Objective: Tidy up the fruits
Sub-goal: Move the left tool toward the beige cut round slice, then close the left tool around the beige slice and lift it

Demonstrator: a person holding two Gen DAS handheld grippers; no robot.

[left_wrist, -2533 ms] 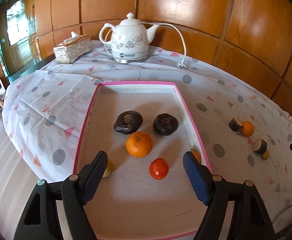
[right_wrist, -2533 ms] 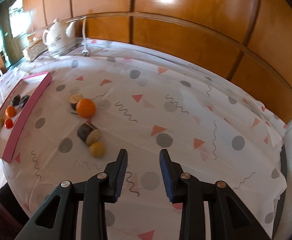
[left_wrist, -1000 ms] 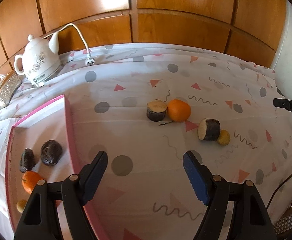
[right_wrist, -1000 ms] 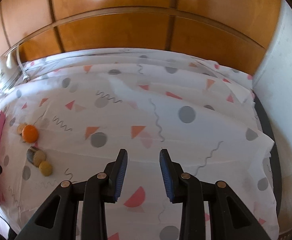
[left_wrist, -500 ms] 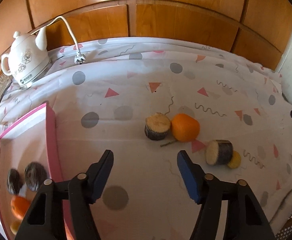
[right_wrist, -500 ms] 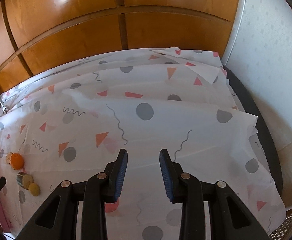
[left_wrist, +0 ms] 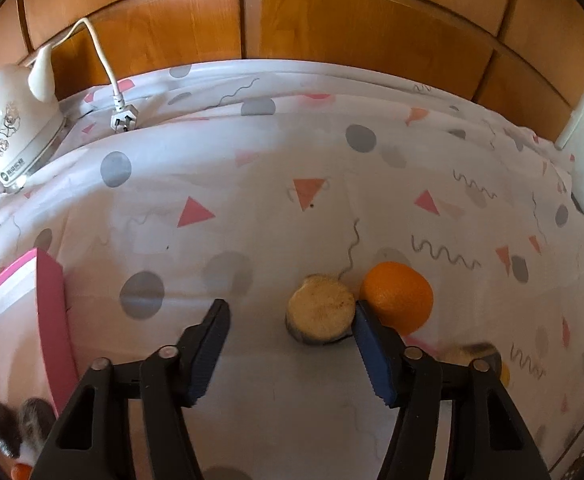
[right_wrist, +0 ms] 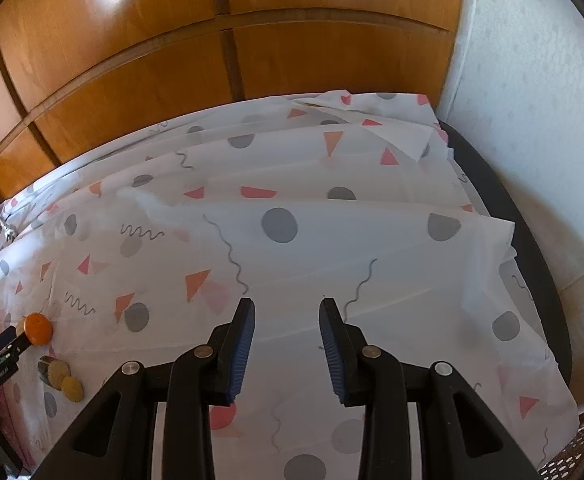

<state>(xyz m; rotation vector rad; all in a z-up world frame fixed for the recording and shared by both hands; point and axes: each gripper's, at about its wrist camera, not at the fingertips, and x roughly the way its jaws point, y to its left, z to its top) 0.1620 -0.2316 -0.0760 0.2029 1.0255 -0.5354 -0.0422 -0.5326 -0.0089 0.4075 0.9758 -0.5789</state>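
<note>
In the left wrist view a short dark-skinned cut piece with a tan face [left_wrist: 319, 312] lies on the patterned cloth between the fingers of my left gripper [left_wrist: 290, 314]. It sits close to the right pad; the left pad is well clear of it. The jaws are closing and do not press on it. An orange [left_wrist: 397, 300] touches the piece just outside the right finger. A second cut piece [left_wrist: 471, 354] shows behind that finger. My right gripper [right_wrist: 286, 312] hovers over bare cloth, its jaws narrowly apart with nothing between them.
A pink-rimmed tray [left_wrist: 50, 300] with dark fruits stands at the left. A white kettle [left_wrist: 12, 128] and its plug [left_wrist: 124, 120] sit at the back left. The right wrist view shows the orange [right_wrist: 38, 328], cut piece [right_wrist: 54, 372] and a small yellow fruit [right_wrist: 72, 390] far left.
My left gripper has swung from the tray to the fruit group and sunk closer, its jaws narrowing around the tan-faced piece. The right gripper's view rolled towards the table's right end; its jaws kept their gap.
</note>
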